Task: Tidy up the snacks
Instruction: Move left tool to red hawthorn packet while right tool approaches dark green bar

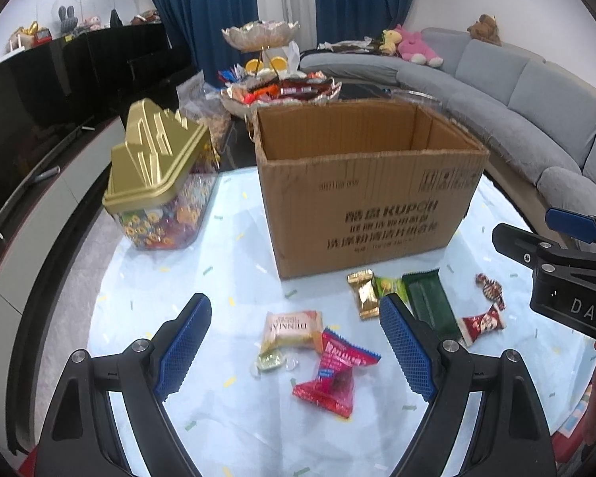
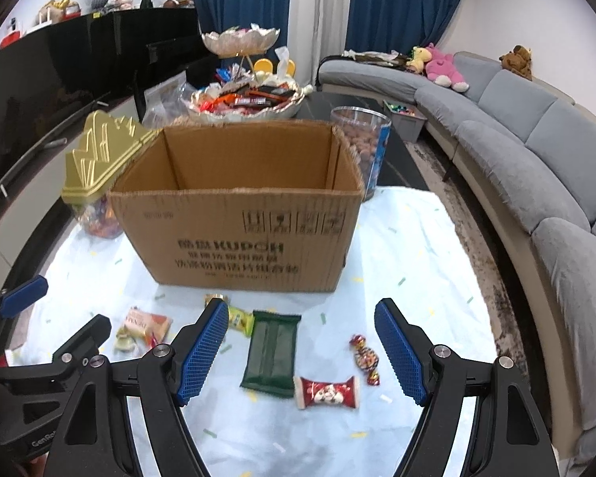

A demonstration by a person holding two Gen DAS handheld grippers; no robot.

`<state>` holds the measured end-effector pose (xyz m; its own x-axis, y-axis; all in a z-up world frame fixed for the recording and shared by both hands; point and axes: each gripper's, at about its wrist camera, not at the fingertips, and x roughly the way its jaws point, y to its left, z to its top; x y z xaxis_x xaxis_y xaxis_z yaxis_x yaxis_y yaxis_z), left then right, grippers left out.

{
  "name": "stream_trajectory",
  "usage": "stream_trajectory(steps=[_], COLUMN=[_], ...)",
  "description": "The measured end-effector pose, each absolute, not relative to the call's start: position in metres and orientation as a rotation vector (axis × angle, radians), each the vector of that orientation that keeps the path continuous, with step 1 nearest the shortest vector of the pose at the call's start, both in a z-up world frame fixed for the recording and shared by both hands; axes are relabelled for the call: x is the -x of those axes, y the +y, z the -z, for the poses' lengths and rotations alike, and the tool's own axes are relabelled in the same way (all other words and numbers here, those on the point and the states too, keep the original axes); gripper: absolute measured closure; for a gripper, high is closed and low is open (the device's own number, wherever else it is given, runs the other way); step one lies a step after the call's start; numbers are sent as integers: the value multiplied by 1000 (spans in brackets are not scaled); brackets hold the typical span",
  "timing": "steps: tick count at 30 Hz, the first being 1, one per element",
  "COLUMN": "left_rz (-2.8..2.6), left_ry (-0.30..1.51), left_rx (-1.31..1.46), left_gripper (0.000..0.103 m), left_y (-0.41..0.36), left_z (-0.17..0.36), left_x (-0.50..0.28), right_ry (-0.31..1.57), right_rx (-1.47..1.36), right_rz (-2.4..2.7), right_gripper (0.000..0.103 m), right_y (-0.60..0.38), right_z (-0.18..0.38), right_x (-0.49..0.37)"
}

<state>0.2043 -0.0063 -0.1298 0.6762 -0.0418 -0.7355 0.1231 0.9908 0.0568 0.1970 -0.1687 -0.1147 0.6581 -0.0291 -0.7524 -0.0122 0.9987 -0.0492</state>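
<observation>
Both tongs, left tongs and right tongs, are spread and pinch nothing. Snacks like the red packet and green bar lie loose on the worktop before the open cardboard box, probably their destination.

Brown cardboard box, dark green packet, gold lid.

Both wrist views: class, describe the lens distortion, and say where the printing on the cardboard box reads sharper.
Left wrist view: fisheye bending curves the sofa and the dark corners; the cardboard box print is fairly crisp. Right wrist view: the same bowed edges, but the box's print is smeared and the green packet looks soft.
</observation>
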Motion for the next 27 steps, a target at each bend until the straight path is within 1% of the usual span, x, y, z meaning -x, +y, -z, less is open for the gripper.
stream_trajectory(steps=[9, 19, 27], left_rz=[113, 124, 140], left_ry=[874, 920, 956], left_rx=[-120, -119, -131], left_gripper=[17, 17, 21], left_y=[-10, -11, -15], left_z=[160, 182, 199], left_x=[-199, -200, -203], right_ry=[906, 974, 1021], right_rx=[59, 63, 64], right_rz=[5, -2, -3], right_gripper=[26, 26, 26], right_y=[-166, -161, -159], right_z=[139, 167, 186], right_x=[-198, -207, -214])
